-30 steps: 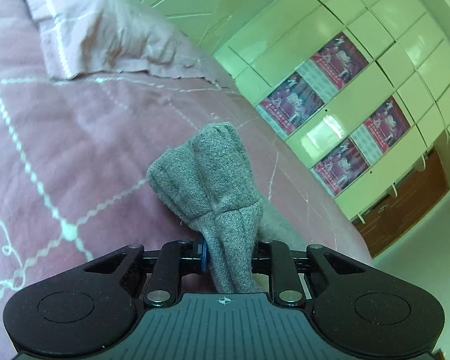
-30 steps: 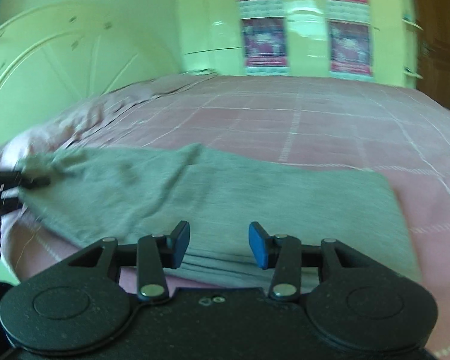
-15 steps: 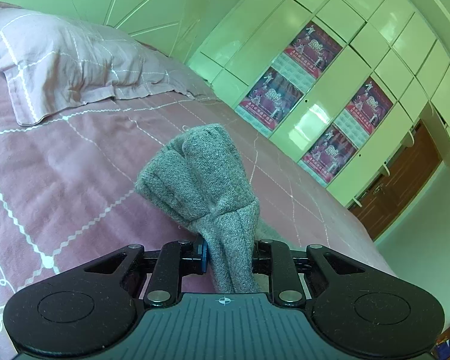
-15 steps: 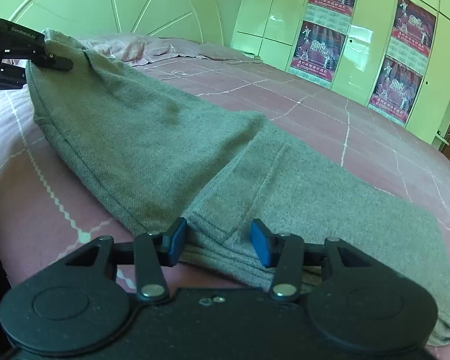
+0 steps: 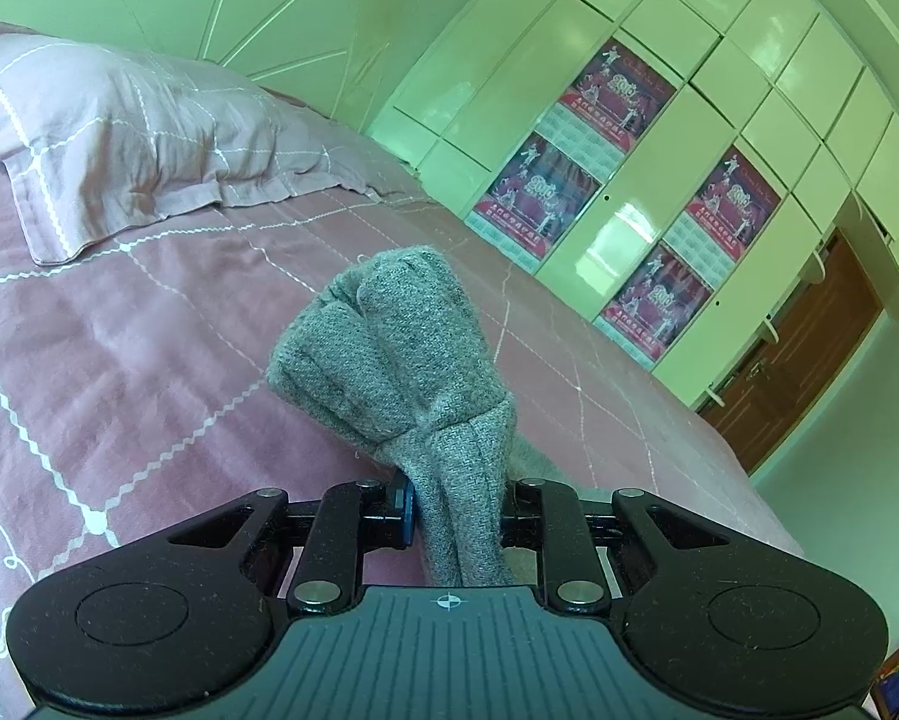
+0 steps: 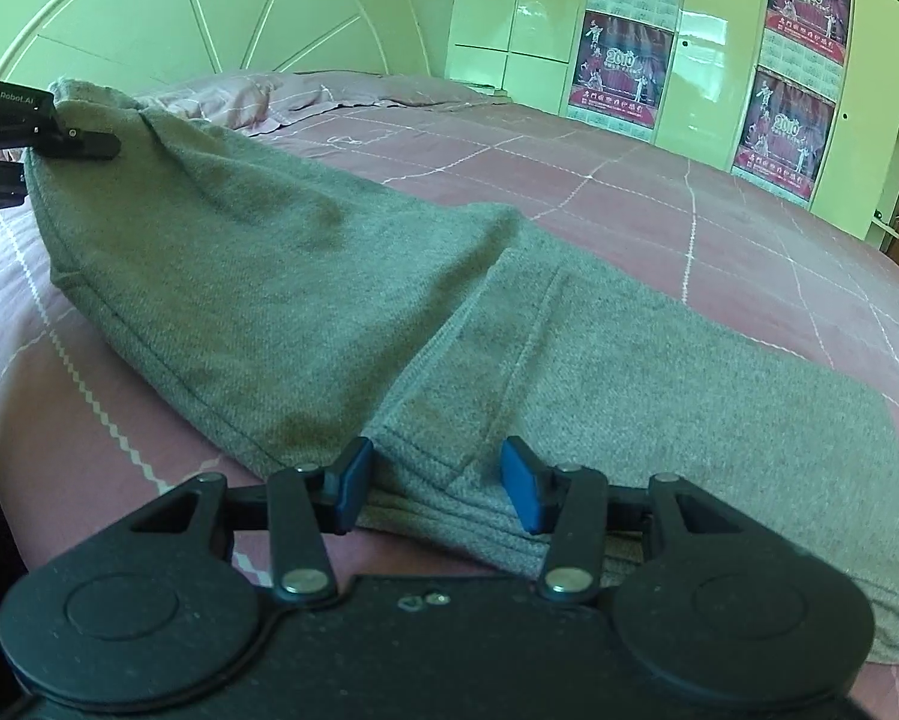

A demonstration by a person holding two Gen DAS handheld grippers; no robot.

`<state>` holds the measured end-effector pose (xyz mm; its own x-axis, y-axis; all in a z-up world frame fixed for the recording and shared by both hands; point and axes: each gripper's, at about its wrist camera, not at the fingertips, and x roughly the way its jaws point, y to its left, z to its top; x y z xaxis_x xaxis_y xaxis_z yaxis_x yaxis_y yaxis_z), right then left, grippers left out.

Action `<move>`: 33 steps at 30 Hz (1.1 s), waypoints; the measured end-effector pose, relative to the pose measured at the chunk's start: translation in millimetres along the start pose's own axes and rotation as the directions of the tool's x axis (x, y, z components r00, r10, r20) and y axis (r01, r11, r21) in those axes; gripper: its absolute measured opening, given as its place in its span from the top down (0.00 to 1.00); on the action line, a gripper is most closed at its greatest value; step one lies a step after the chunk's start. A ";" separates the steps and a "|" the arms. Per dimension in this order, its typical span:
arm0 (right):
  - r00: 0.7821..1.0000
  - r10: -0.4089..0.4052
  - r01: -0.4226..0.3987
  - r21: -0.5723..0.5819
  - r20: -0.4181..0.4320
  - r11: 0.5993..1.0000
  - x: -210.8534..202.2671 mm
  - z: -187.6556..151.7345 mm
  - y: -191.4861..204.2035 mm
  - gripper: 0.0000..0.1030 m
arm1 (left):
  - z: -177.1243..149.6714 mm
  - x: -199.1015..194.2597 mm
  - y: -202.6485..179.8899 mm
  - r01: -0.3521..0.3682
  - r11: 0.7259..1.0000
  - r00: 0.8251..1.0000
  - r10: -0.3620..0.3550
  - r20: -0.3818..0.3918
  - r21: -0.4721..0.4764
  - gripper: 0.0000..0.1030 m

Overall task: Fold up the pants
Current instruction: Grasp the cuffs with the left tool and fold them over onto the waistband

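Wardrobe posters [image 6: 622, 57] read "2010"; left hand-held gripper [image 6: 83, 144] reads "GenRobot.AI".

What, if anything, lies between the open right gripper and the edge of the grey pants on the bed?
Nothing visible. The right gripper stands open with the near edge of the grey pants already between its blue pads. The left gripper is shut on the bunched far end, lifted off the pink bedspread.

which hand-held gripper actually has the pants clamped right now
The left hand-held gripper: its jaws are shut on a bunched end of the grey pants. The right hand-held gripper stands open at the pants' near edge, pads not pressing.
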<state>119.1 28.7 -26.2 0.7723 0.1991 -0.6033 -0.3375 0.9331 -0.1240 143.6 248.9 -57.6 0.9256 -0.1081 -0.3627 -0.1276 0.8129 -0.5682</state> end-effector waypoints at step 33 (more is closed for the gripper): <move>0.941 -0.226 0.000 0.668 0.252 0.745 -111.9 -69.2 -210.0 0.56 | -98.0 31.4 -314.6 0.412 0.745 0.909 -0.294 -0.296 0.524 0.78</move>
<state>66.3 -210.3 12.9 0.9387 0.0516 -0.3408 0.1082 0.8946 0.4335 177.9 -66.3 37.4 0.7731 -0.5065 -0.3818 0.4728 0.8614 -0.1854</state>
